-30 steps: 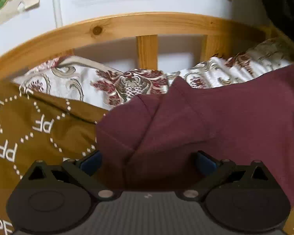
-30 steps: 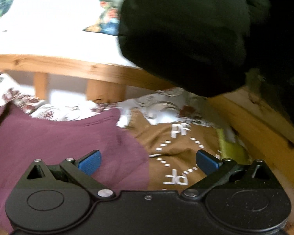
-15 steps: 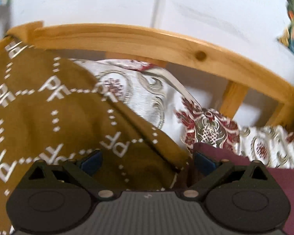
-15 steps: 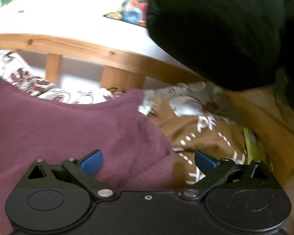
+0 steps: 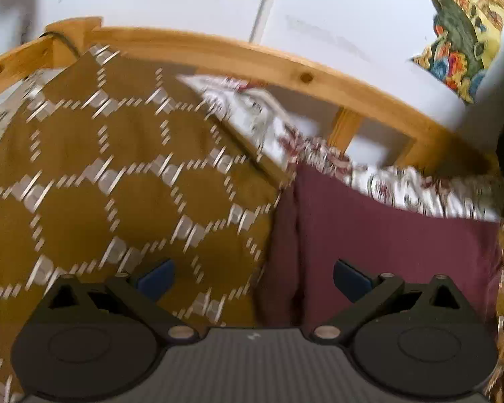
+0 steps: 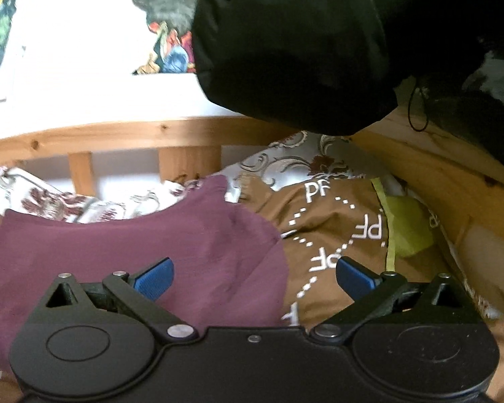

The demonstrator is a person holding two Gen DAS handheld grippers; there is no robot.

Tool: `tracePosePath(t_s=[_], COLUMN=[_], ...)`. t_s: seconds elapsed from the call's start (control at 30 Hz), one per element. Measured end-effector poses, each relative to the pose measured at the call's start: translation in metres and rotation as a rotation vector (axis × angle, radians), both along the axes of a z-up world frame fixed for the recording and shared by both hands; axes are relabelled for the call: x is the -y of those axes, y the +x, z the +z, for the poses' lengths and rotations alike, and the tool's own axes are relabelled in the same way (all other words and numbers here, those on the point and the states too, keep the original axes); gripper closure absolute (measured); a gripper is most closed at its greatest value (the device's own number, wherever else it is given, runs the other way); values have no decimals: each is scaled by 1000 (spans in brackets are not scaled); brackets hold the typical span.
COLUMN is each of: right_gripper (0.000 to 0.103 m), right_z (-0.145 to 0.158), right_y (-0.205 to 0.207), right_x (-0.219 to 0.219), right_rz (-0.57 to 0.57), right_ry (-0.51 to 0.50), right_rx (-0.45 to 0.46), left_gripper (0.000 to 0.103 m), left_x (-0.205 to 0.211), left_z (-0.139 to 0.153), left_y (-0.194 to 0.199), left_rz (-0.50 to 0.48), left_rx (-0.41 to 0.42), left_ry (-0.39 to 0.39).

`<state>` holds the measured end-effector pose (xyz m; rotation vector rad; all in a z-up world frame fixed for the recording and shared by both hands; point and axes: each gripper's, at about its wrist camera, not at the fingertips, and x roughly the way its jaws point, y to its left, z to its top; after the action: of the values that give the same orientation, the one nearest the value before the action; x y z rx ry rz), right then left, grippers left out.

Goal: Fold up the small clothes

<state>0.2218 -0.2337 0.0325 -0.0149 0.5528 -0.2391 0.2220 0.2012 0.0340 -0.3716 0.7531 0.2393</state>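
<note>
Two cloths cover most of the bed under my tongs: a brown bedspread [image 5: 124, 181] printed with white dotted hexagons and "PF" letters, and beneath it a white sheet [image 6: 285, 164] with dark red flourishes showing along the far side. A wooden bed rail [image 5: 238, 57] curves behind them against a pale wall [image 5: 336, 10]. On the bedspread lies the maroon garment [image 6: 134, 245], spread flat, its far edge reaching the patterned sheet. A black bulky cloth [image 6: 295, 40] hangs over the rail at the right. A small lime-green cloth [image 6: 406, 225] sits tucked by the right rail, just beside the bedspread's edge.

My left gripper [image 5: 252, 277] hangs above the seam where the garment's left edge meets the bedspread, its jaws spread wide with nothing between them. My right gripper [image 6: 253, 277] hovers over the garment's right edge, jaws likewise apart and empty. The left view is smeared with blur.
</note>
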Motion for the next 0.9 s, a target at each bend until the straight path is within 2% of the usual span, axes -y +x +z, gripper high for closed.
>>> tracePosePath(t_s=[0.1, 0.2, 0.37, 0.47, 0.67, 0.9], right_gripper=[1, 1, 1, 1, 1, 1], right_z=[0, -6, -12, -15, -25, -24], right_y=[-18, -31, -43, -47, -35, -26], right_x=[-21, -44, -74, -85, -100, -112], right_rz=[11, 4, 36, 46, 47, 115], right_ry=[15, 2, -13, -37, -27, -8], right_rx=[4, -11, -113, -127, -153, -95], left_gripper=[1, 1, 1, 1, 1, 1], left_x=[6, 6, 3, 5, 14, 19], left_z=[-19, -44, -68, -74, -83, -86], left_y=[-16, -12, 0, 8, 15, 18], left_rz=[35, 24, -12, -37, -77, -102], left_rx=[-5, -29, -94, -94, -107, -50], left_ry=[13, -21, -73, -112, -67, -46])
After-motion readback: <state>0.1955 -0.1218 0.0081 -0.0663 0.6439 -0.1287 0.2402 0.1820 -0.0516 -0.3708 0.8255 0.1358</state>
